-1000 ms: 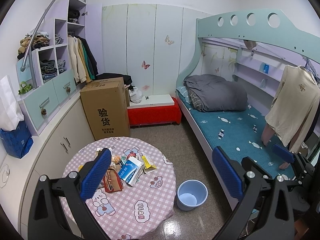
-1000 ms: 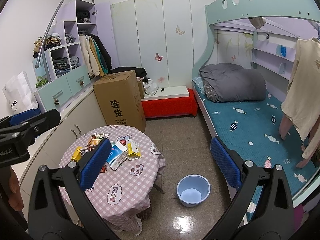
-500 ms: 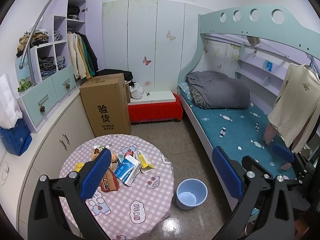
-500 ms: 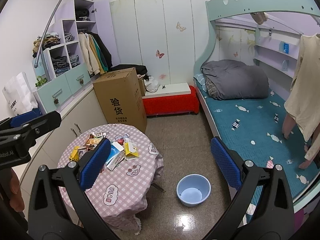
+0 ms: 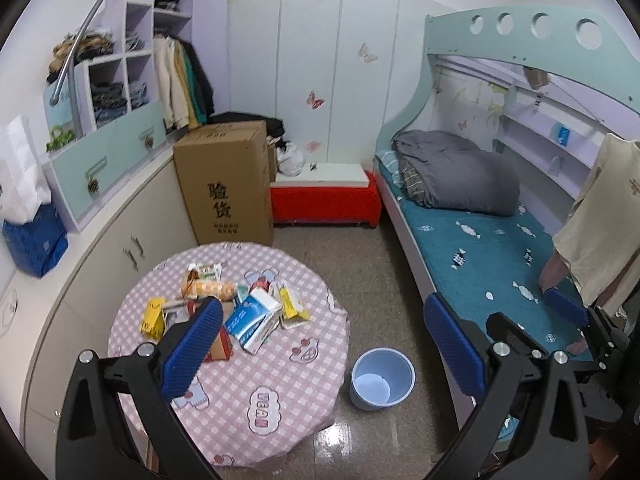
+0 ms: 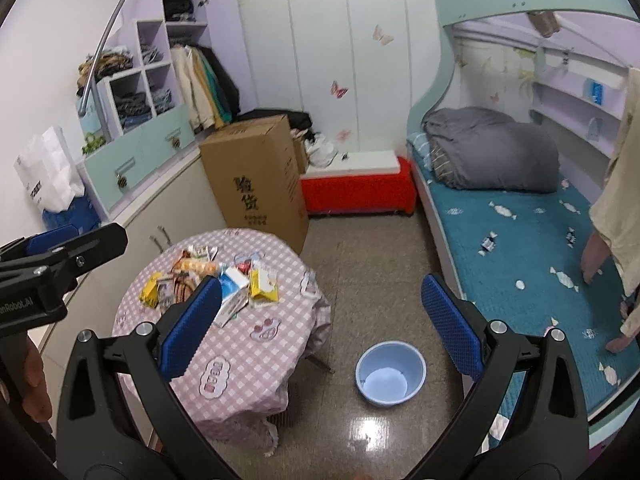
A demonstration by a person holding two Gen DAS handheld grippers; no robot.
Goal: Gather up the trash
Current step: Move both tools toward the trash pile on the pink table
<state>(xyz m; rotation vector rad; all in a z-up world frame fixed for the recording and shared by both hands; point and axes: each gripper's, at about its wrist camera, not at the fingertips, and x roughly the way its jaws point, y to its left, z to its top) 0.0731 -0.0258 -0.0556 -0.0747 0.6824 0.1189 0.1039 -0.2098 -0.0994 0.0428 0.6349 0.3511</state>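
In the lower left of the frame a round surface under a pink checked cloth carries a heap of wrappers, a yellow packet and a blue-and-white carton. Right of it, on the floor, stands an empty pale blue plastic bucket. The left gripper fills the bottom edge, its blue-padded jaws spread wide with nothing between them. Behind the surface a tall brown cardboard box stands beside a red bench; a teal bunk bed runs along the right.
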